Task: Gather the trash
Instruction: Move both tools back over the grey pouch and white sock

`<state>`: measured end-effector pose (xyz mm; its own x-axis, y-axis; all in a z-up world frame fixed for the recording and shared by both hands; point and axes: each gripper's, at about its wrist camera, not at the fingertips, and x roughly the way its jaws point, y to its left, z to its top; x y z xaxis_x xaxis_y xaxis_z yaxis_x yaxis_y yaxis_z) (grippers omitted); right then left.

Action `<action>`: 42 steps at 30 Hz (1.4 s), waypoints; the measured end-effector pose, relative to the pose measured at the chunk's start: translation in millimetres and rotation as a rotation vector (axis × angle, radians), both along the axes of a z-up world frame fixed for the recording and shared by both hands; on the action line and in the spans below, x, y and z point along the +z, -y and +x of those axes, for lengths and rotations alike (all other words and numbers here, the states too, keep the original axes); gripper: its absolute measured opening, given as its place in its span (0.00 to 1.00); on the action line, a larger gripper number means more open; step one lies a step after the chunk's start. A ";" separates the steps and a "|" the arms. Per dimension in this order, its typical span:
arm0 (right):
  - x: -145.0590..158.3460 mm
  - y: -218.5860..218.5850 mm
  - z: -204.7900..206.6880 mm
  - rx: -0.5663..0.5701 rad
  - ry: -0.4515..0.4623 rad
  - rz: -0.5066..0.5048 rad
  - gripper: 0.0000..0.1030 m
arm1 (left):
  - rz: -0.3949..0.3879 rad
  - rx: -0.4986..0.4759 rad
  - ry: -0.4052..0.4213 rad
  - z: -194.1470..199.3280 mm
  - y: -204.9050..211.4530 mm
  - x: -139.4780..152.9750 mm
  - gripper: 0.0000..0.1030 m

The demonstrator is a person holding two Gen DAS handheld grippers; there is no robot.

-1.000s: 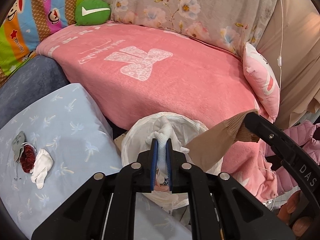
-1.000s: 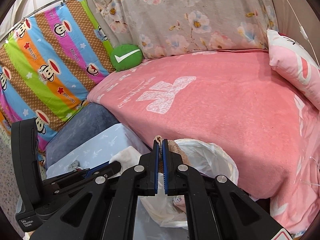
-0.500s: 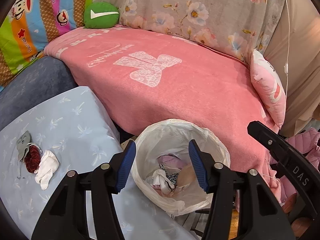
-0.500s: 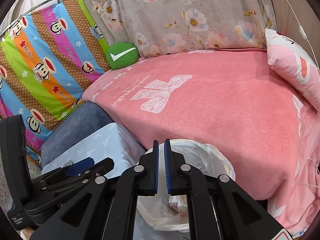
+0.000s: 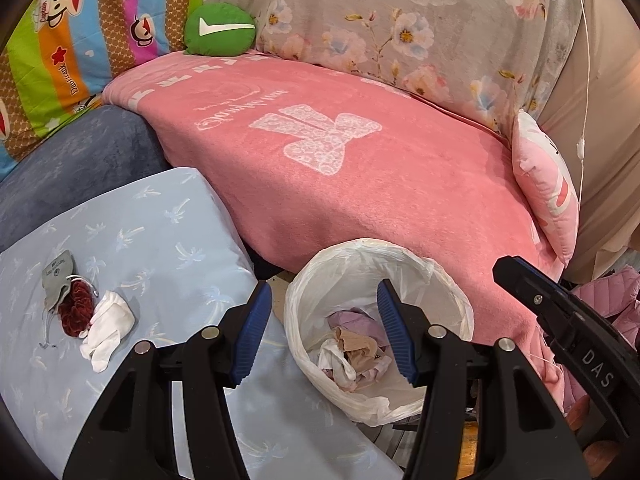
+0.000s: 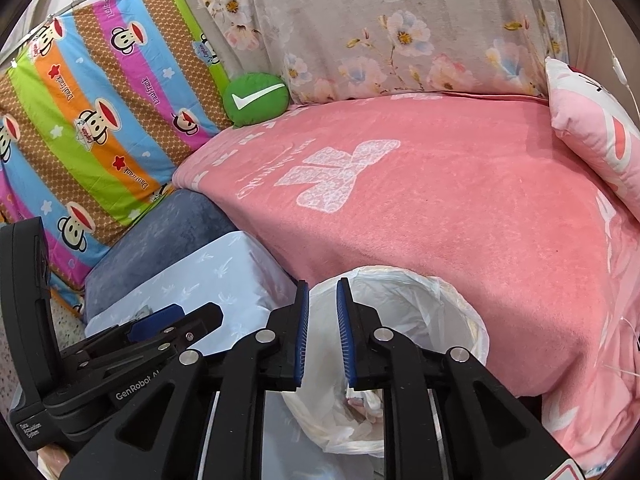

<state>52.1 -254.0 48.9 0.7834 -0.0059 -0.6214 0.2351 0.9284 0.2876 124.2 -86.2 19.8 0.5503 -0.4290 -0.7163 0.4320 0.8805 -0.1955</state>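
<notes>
Left gripper (image 5: 324,336): fingers spread wide, nothing between them, hovering over the near-left rim of the trash bin (image 5: 448,280). Right gripper (image 6: 322,332): blue pads parted by a narrow gap, nothing in the gap, held above the bin's left rim; its black body also shows at the right edge of the left wrist view.

Bin is round, lined with a white plastic bag (image 6: 448,300), and stands between the pale blue surface (image 5: 168,232) and the front edge of the bed, which carries a pink blanket (image 5: 360,184). Inside the bin: crumpled white tissue (image 5: 340,360), a beige wad (image 5: 360,344) and some pinkish-lilac scraps, all at the bottom.

On the surface, toward its left edge, well apart from the bin:
- a crumpled white tissue (image 5: 106,322)
- a dark red scrunchy lump (image 5: 76,312) touching it on the left
- a small grey pouch (image 5: 60,276) just behind, touching the red lump, with a thin cord trailing toward the near edge

Neither gripper touches them.

Background: green round cushion (image 5: 220,30) with a white tick at the bed's far-left corner, pink cushion (image 5: 548,192) at its right edge, floral cloth (image 5: 420,24) behind the bed, striped monkey-print sheet (image 6: 92,92) on the left, dark blue cushion (image 5: 80,160) behind the surface.
</notes>
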 end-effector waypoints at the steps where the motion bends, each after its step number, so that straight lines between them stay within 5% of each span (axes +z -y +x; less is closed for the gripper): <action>1: -0.4 -2.0 0.0 0.004 -0.001 0.000 0.15 | -0.001 0.004 -0.001 0.2 -2.1 -0.2 0.51; 21: -17.4 -68.5 18.7 0.119 -0.056 -0.014 0.26 | -0.021 0.111 -0.033 9.0 -66.6 -14.7 0.51; 42: -68.7 -205.9 62.7 0.327 -0.169 -0.013 0.33 | 0.005 0.386 -0.111 27.4 -216.8 -56.7 0.63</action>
<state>114.8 -48.1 -19.7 0.6313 0.2194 -0.7439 -0.0316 0.9656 0.2580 151.6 130.6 -36.9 0.5897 -0.2022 -0.7819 0.0452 0.9749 -0.2180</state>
